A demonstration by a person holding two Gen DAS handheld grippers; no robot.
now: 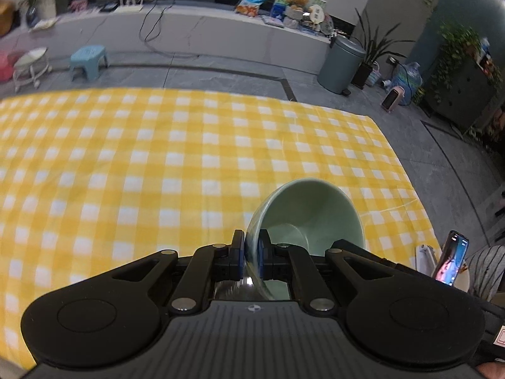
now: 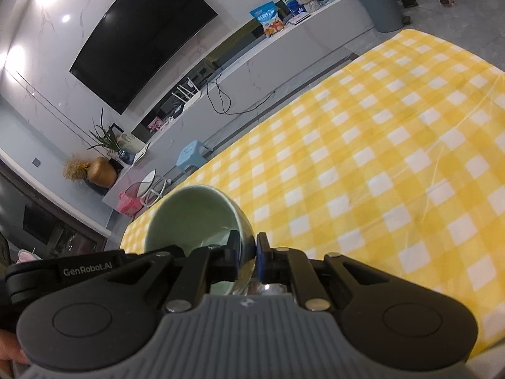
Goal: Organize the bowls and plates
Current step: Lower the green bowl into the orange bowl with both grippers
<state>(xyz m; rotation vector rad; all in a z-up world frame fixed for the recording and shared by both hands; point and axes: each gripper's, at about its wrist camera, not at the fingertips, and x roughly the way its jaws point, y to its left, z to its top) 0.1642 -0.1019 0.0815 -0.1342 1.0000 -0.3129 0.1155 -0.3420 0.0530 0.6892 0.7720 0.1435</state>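
In the left wrist view, my left gripper is shut on the left rim of a pale green bowl. The bowl hangs tilted to the right of the fingers, above the yellow checked tablecloth. In the right wrist view, my right gripper is shut on the right rim of a pale green bowl. This bowl leans to the left, over the cloth's left edge. Neither view shows the other gripper, and no plates are in sight.
A phone on a stand and a striped sleeve sit at the table's right end. On the floor beyond the table stand a grey bin and a blue stool. A TV hangs above a long low shelf.
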